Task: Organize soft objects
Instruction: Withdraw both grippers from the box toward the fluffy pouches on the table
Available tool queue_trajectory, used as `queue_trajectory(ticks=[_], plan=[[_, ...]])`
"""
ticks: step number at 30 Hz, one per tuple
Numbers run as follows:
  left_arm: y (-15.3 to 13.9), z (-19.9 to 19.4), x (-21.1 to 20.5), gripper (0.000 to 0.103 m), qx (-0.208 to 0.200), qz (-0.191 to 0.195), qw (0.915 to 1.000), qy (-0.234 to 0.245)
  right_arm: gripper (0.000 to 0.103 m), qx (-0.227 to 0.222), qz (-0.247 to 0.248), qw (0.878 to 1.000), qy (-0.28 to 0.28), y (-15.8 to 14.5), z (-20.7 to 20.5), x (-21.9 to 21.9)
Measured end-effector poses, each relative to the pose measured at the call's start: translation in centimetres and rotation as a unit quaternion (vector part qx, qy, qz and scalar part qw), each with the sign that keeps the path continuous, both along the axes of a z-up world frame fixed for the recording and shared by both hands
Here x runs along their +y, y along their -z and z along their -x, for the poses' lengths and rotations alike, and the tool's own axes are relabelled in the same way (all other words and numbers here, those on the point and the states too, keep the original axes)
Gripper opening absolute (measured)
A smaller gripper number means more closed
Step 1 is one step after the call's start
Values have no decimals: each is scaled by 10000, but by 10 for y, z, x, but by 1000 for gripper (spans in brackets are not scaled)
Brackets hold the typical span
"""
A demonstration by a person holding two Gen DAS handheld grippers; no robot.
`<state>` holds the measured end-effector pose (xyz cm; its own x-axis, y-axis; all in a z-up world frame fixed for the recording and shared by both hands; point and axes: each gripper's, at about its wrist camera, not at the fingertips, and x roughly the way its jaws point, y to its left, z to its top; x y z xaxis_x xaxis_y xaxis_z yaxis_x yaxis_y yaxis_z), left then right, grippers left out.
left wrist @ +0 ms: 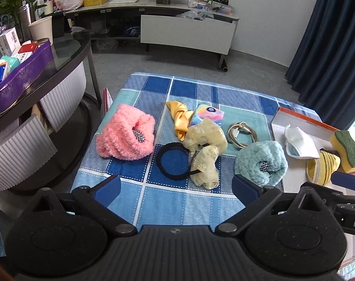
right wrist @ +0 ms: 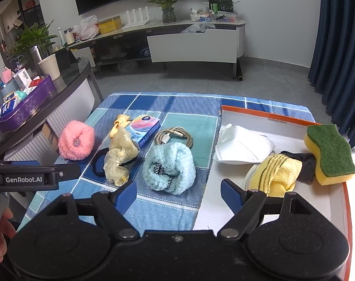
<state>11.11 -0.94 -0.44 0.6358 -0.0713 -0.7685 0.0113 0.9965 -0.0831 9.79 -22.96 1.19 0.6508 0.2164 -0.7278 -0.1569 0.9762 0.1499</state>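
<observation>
Fluffy blue scrunchie (right wrist: 169,167), ribbed sponge (right wrist: 329,154)

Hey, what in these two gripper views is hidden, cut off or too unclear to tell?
- Black cloth, right wrist view: mostly behind the yellow striped cloth and sponge; what it is can't be told.
- Tray, both views: its right side runs off the frame.
- Tissue pack, left wrist view: partly covered by the sheer scrunchie; print too small.
- Black hair band, right wrist view: half hidden by that scrunchie.
</observation>
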Motion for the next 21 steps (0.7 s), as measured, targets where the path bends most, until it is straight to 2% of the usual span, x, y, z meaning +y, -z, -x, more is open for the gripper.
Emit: queue_trajectory(ticks=[21], plan=[[19, -21, 50, 103, 80, 3, 9994, -347, 93, 173, 64, 9997, -174, 15, -18, 27]])
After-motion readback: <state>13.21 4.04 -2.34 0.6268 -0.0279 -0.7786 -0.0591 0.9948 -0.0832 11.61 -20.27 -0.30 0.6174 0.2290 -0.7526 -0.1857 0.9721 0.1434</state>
